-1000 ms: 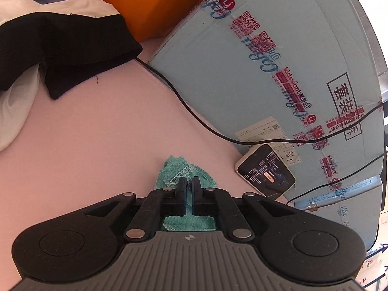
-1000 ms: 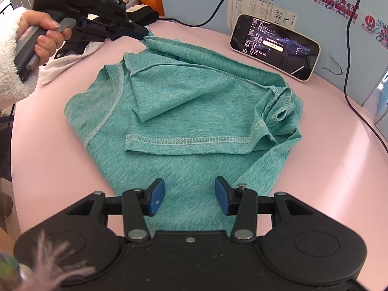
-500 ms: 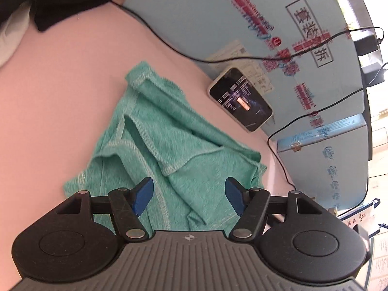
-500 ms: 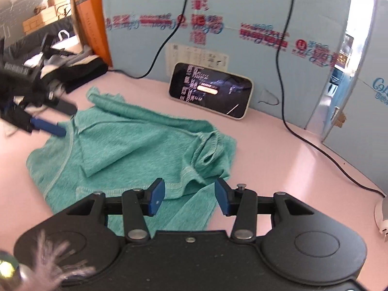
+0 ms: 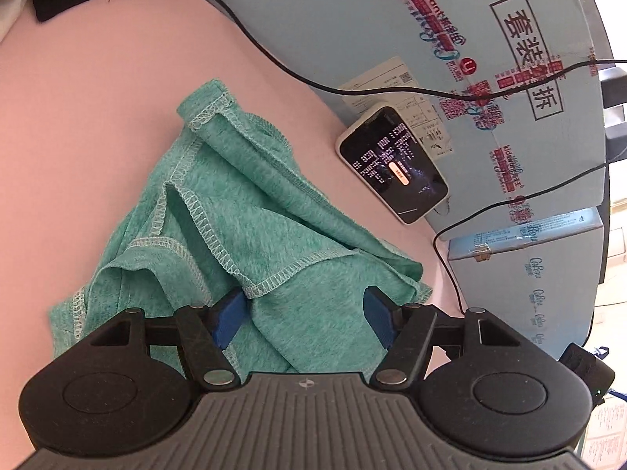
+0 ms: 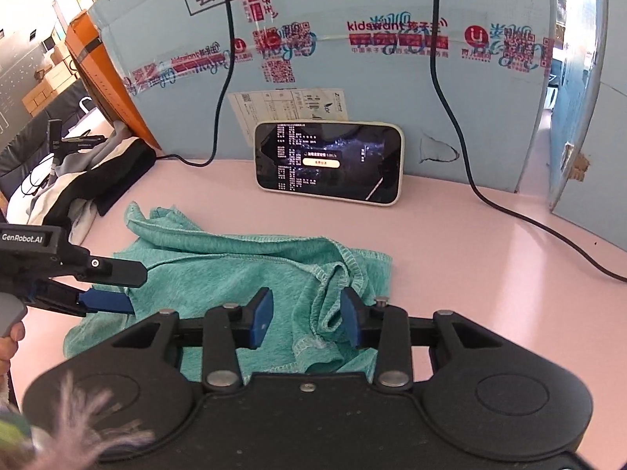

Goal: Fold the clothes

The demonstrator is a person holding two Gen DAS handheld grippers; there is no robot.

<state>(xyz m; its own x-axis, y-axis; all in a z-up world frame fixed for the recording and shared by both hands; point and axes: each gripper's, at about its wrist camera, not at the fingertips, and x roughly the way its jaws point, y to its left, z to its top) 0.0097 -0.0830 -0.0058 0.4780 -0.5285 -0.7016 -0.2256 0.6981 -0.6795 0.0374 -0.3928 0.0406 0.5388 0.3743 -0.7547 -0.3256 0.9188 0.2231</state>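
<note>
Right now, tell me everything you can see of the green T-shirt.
The green T-shirt is a heathered teal knit with pale overlock stitching along its seams and hems. It lies crumpled and partly folded on the pink table, in front of the propped phone. The left gripper is closing slightly and the right gripper is closing, both over the fabric, with bunched cloth between the right's blue pads.

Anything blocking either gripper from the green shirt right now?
Nothing visible. The right gripper is closing, a bunched fold of the green shirt between its pads. The left gripper is closing just over the cloth. The phone stands behind, clear of both.
</note>
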